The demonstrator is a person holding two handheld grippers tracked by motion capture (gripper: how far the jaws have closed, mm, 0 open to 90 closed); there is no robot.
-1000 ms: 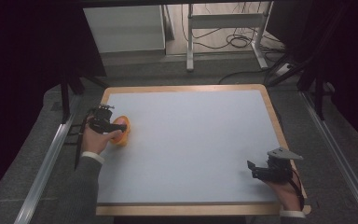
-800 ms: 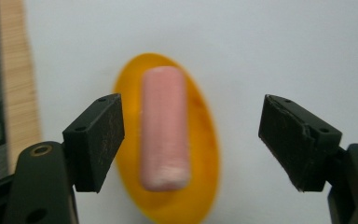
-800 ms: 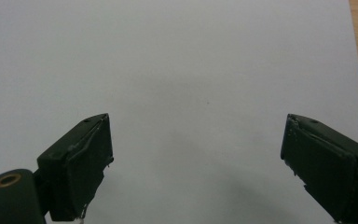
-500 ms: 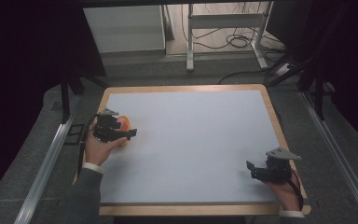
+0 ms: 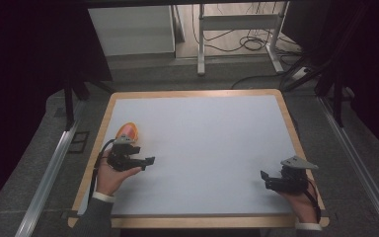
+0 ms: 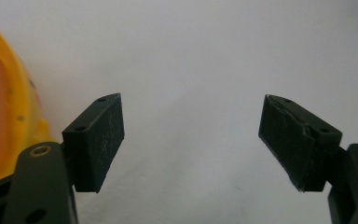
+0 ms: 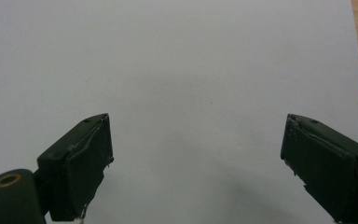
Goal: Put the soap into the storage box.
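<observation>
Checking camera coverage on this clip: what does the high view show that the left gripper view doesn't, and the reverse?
High view alone: the right gripper near the table's right front corner, the person's hands, the wooden table rim and the floor beyond. Left gripper view alone: a close look at its pads, wide apart with nothing between them. Both: the left gripper, the white table surface, and the orange and yellow object beside that gripper, apart from its jaws.
</observation>
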